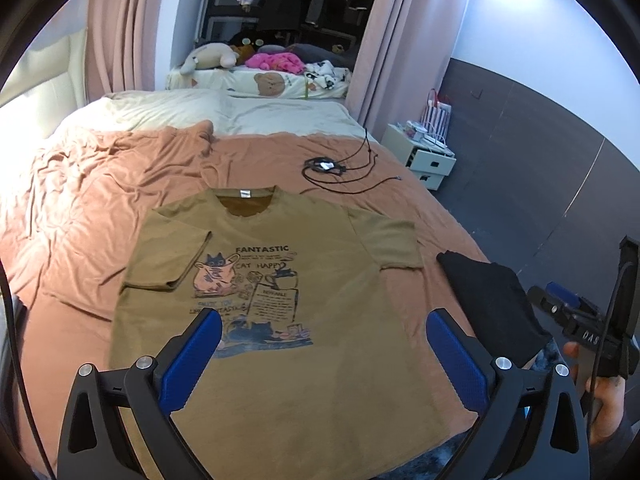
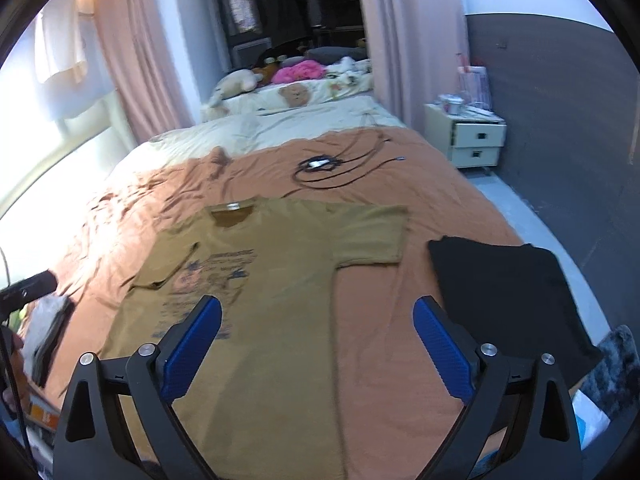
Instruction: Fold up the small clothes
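Note:
A tan T-shirt [image 1: 340,280] with a cat print lies face up on the orange bedsheet [image 1: 100,208], collar away from me. Its left sleeve [image 1: 176,256] is folded in over the chest, and its right sleeve [image 1: 394,240] lies spread out. My left gripper [image 1: 323,316] hovers open over the shirt's lower half with nothing between the blue pads [image 1: 192,360]. My right gripper [image 2: 318,303] is open too, above the shirt's [image 2: 272,288] right side and the bare sheet beside it. It also shows at the right edge of the left wrist view, right gripper [image 1: 560,304] in a hand.
A folded black garment [image 2: 504,292] lies on the bed just right of the shirt, black garment [image 1: 488,300]. A coiled black cable [image 1: 324,166] rests beyond the collar. Pale bedding and plush toys [image 1: 212,56] lie farther back. A white nightstand [image 2: 468,140] stands to the right, loose clothes [image 2: 44,328] at the left.

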The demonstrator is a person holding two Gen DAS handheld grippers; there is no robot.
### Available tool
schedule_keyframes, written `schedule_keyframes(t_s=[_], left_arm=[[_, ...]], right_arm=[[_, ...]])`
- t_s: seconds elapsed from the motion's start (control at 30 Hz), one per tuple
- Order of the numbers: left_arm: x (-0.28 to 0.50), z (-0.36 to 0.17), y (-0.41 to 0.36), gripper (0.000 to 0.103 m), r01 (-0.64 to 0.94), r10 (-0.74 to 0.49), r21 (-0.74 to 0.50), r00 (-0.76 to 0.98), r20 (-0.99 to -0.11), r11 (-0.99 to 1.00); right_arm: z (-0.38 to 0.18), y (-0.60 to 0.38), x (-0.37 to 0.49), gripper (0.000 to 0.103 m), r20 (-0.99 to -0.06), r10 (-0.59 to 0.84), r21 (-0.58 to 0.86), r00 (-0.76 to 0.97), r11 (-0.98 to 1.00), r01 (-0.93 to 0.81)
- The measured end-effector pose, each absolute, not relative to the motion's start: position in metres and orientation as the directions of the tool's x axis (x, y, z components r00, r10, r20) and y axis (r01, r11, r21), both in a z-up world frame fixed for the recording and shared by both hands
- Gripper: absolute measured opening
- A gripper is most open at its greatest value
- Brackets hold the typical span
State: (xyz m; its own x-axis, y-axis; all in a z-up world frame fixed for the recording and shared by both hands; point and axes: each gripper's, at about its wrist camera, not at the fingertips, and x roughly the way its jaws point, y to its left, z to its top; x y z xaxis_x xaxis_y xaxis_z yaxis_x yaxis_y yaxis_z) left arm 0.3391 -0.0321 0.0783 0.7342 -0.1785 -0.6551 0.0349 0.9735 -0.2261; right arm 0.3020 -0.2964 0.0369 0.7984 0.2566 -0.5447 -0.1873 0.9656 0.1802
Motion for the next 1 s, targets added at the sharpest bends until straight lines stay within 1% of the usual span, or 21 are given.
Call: schedule_keyframes(t_s=[0.1, 0.2, 0.23, 0.33, 0.53, 0.63, 0.7, 0.87, 0.97, 1.0], left_arm=[[0.349, 0.071, -0.033, 0.103, 0.028, -0.179, -0.236, 0.736, -0.653, 0.971], [0.363, 0.063, -0.033, 0.103, 0.033, -0.195, -0.253, 0.734, -0.650, 0.967], [0.369, 0.060, -0.033, 0.103, 0.035, -0.199, -0.256, 0.733, -0.651, 0.966], [0.386, 0.051, -0.032, 0.103, 0.035, -0.202, -0.258, 0.729, -0.654, 0.965], [0.428, 0.030, -0.027, 0.103, 0.035, -0.220, -0.279, 0.712, -0.666, 0.960], [0.447, 0.021, -0.027, 0.103, 0.037, -0.217, -0.274, 0.714, -0.666, 0.961], [0.460, 0.013, -0.027, 0.103, 0.052, -0.241, -0.291, 0.704, -0.668, 0.955], [0.492, -0.010, -0.028, 0.102, 0.065, -0.264, -0.303, 0.683, -0.681, 0.951], [0.512, -0.025, -0.028, 0.099, 0.067, -0.270, -0.306, 0.666, -0.695, 0.950], [0.518, -0.030, -0.028, 0.097, 0.068, -0.274, -0.308, 0.660, -0.700, 0.949]], right_arm=[[0.037, -0.301, 0.312, 0.097, -0.531, 0.203, 0.171, 0.823, 0.977, -0.130], [0.035, -0.295, 0.326, 0.098, -0.530, 0.137, 0.131, 0.837, 0.988, -0.079], [0.034, -0.294, 0.332, 0.101, -0.533, 0.128, 0.126, 0.837, 0.989, -0.071], [0.026, -0.287, 0.351, 0.102, -0.541, 0.123, 0.124, 0.832, 0.990, -0.066], [0.006, -0.287, 0.407, 0.102, -0.587, 0.176, 0.182, 0.790, 0.980, -0.083], [-0.005, -0.296, 0.435, 0.102, -0.602, 0.194, 0.237, 0.774, 0.970, -0.059], [-0.012, -0.302, 0.456, 0.102, -0.615, 0.212, 0.272, 0.759, 0.961, -0.048], [-0.027, -0.317, 0.497, 0.102, -0.632, 0.229, 0.310, 0.740, 0.950, -0.029], [-0.039, -0.320, 0.521, 0.096, -0.640, 0.266, 0.344, 0.721, 0.938, -0.040], [-0.042, -0.325, 0.523, 0.093, -0.644, 0.266, 0.348, 0.717, 0.937, -0.035]])
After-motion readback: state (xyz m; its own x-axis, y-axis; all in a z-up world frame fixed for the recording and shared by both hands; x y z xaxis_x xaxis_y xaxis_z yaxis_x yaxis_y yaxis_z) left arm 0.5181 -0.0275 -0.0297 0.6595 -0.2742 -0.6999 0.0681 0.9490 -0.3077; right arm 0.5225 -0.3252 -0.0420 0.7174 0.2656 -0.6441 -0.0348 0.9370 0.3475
